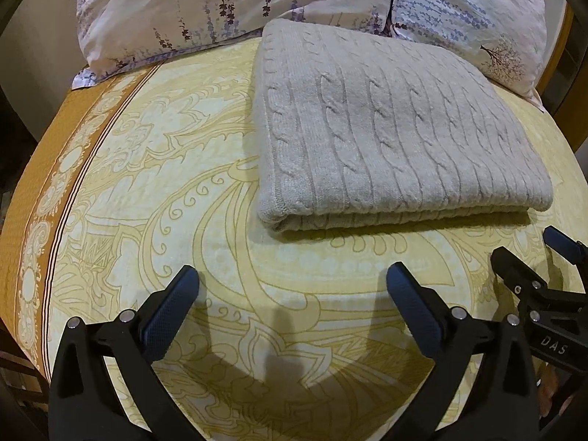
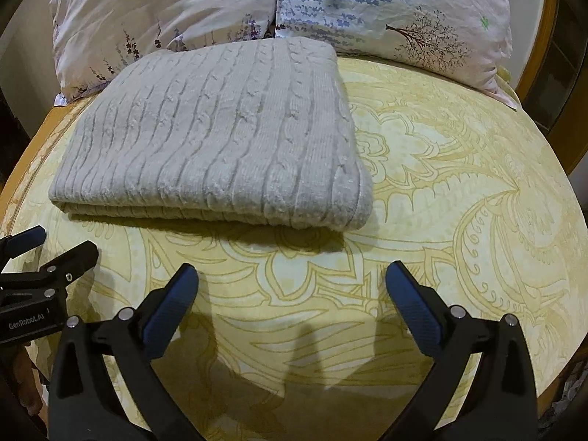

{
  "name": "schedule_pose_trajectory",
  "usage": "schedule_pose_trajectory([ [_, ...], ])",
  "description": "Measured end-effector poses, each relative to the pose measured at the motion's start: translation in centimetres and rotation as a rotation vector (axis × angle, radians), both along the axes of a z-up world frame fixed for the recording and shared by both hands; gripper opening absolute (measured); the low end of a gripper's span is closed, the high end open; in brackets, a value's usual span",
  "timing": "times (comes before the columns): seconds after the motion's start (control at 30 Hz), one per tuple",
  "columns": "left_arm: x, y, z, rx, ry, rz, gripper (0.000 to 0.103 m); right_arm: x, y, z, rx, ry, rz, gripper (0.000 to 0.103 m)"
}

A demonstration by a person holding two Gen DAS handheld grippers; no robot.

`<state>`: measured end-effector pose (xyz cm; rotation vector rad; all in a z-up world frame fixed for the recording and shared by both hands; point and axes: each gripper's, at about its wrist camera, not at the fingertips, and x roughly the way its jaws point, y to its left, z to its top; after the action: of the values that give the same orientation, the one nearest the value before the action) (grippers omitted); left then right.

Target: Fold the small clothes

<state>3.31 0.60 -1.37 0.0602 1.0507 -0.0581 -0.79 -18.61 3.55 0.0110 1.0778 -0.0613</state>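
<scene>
Sweater (image 1: 389,128) lies folded; both tongs gape empty.

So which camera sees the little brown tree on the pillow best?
The right wrist view. There the tree on the pillow is large and sharp, with trunk and branches clear above the folded grey sweater. The left wrist view shows the same tree smaller, squeezed toward the right edge.

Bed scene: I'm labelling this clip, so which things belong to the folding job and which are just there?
Job:
- folded grey cable-knit garment
- left gripper, open, holding nothing
- right gripper, open, holding nothing

Just there:
- two floral pillows
- yellow patterned bedsheet
</scene>
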Motion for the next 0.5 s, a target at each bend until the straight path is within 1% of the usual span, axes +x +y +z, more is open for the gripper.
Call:
schedule_pose_trajectory([
  [0.5, 0.14, 0.03, 0.00, 0.001, 0.004, -0.003, 0.102, 0.12, -0.09, -0.02, -0.001, -0.007, -0.016, 0.101],
])
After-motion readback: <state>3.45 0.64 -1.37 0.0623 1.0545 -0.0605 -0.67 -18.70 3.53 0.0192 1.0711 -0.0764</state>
